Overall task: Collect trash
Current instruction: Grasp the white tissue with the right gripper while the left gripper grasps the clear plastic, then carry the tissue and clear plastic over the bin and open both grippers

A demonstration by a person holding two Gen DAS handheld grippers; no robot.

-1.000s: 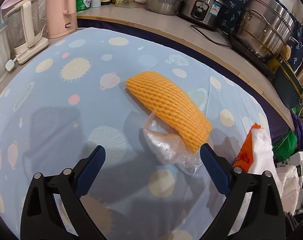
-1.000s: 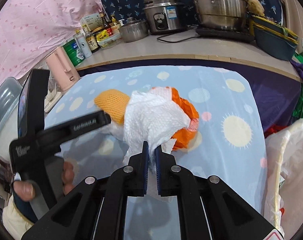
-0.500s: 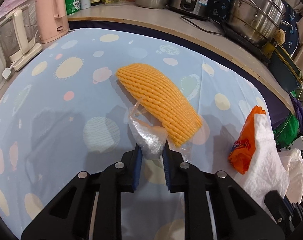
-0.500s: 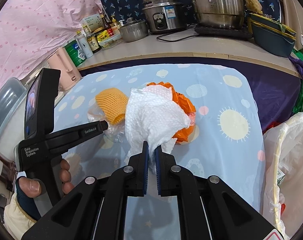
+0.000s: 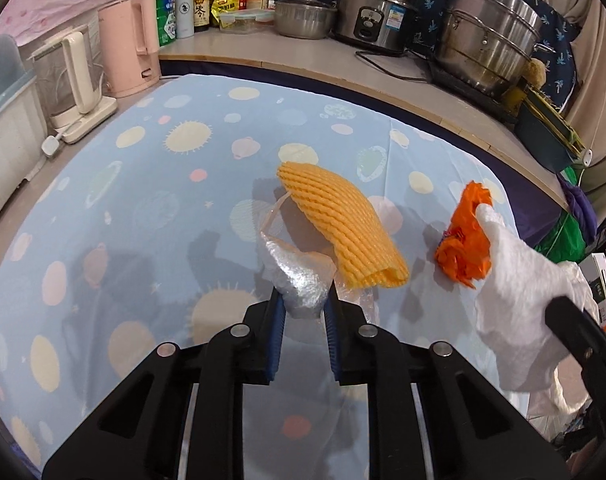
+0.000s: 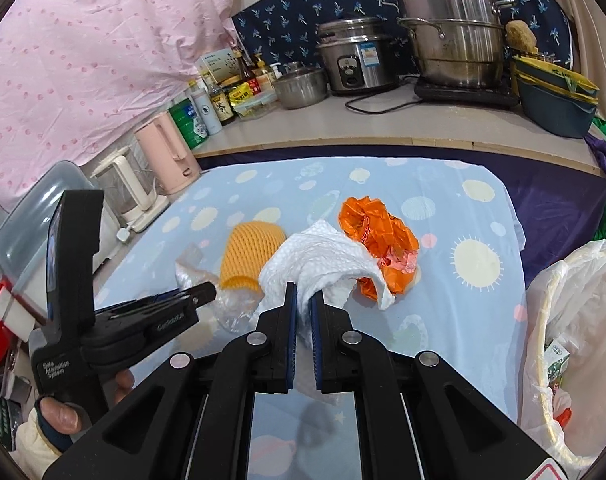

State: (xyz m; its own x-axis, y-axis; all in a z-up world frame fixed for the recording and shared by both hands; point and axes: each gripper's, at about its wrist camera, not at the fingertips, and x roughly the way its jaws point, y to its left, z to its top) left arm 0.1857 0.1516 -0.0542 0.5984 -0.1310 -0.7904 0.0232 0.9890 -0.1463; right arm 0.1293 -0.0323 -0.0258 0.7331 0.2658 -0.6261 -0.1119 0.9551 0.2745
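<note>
Crumpled clear plastic film (image 5: 303,280) is clamped between the blue pads of the left gripper (image 5: 303,308), lifted off the planet-patterned surface (image 5: 123,208). Just ahead and slightly right of that gripper, an orange foam fruit net (image 5: 343,224) is seen touching the film. The right gripper (image 6: 303,304) is clenched on a white paper towel (image 6: 323,256), with an orange plastic wrapper (image 6: 379,236) carried just beyond its fingertips. To the right of the right gripper, a lined trash bin (image 6: 575,320) is visible beside the surface.
</note>
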